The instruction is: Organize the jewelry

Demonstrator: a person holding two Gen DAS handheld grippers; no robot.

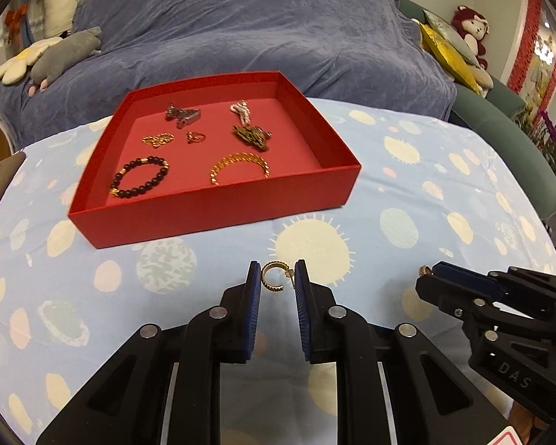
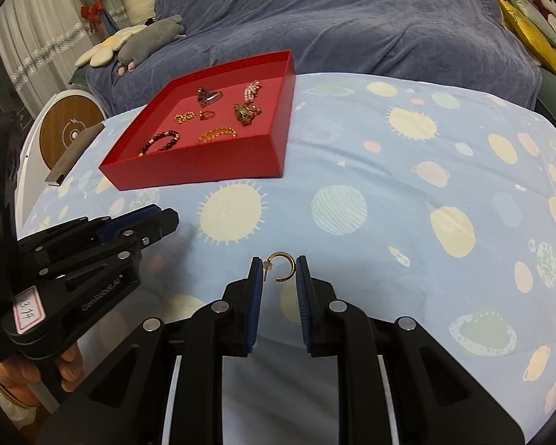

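Open cloth-covered bench (image 2: 389,185) near and right of red tray (image 1: 218,215); tray sits far-left. Left gripper (image 1: 278,278) jaws grasping gold hoop earring (image 1: 272,276); right gripper (image 2: 280,272) jaws clenched on matching gold hoop (image 2: 283,269), post leftward. Tray holds beaded bracelet (image 1: 139,178), gold cuff (image 1: 241,167), ring (image 1: 195,137), chains, brooches.

Seven jewelry pieces in one red tray (image 1: 218,218); two gold hoop earrings (image 1: 272,276); two tongs (image 1: 278,278).
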